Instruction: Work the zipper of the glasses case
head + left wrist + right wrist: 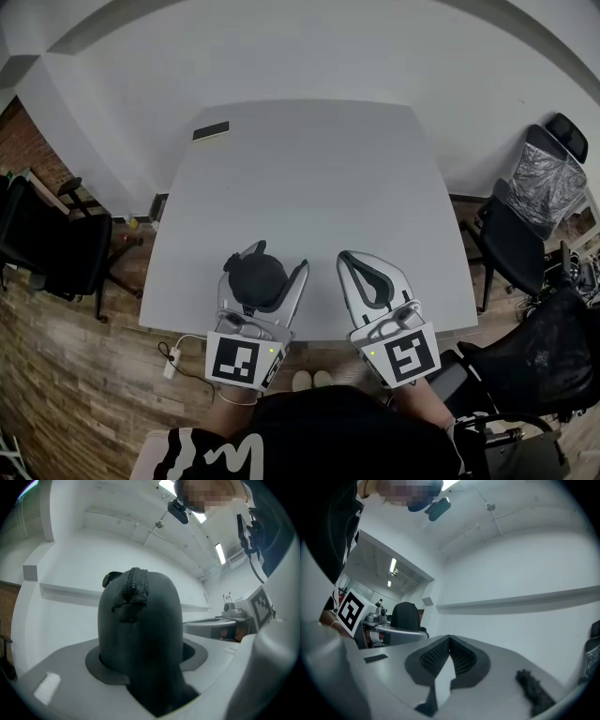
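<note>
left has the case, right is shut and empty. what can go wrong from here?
1. Only the left gripper clamps the rounded glasses case. A tug on the zipper may twist it or pull it out of the jaws.
2. The right gripper is shut and clear of the case. The zipper pull looks small, so it is easy to miss or pinch fabric instead.
3. The case sits near the front edge of the table, so if it slips it could fall to the floor.

Matt cloth-covered glasses case [140, 634], rough zipper [136, 585]; smooth matt table [309, 187]
</note>
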Motion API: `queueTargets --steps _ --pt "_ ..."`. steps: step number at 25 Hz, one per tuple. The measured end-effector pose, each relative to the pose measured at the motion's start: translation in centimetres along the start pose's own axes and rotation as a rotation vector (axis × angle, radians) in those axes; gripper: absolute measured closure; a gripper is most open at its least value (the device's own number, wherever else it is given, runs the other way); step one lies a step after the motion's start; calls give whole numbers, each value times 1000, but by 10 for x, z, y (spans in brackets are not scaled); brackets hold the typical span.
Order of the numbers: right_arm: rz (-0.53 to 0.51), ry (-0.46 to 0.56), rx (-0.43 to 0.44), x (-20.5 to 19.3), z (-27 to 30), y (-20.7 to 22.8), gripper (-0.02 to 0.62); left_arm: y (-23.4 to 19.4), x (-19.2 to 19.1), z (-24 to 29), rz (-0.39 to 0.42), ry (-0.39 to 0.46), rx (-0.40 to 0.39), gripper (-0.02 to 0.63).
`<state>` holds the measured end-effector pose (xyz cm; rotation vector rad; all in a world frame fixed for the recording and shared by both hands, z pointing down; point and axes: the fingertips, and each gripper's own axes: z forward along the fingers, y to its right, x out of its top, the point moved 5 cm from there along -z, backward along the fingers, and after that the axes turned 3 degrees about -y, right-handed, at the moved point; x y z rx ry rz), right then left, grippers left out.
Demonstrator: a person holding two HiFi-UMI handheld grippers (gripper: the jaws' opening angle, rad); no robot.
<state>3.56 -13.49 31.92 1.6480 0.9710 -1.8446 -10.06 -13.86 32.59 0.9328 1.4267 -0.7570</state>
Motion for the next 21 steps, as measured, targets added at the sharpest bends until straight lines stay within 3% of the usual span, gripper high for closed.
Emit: queueTargets --steps 6,21 --pt "3 75 14 8 1 1 590 4 -1 3 -7 4 -16 334" --pt "-1 68 26 14 5 -3 591 3 -2 4 -24 -1 -38 334"
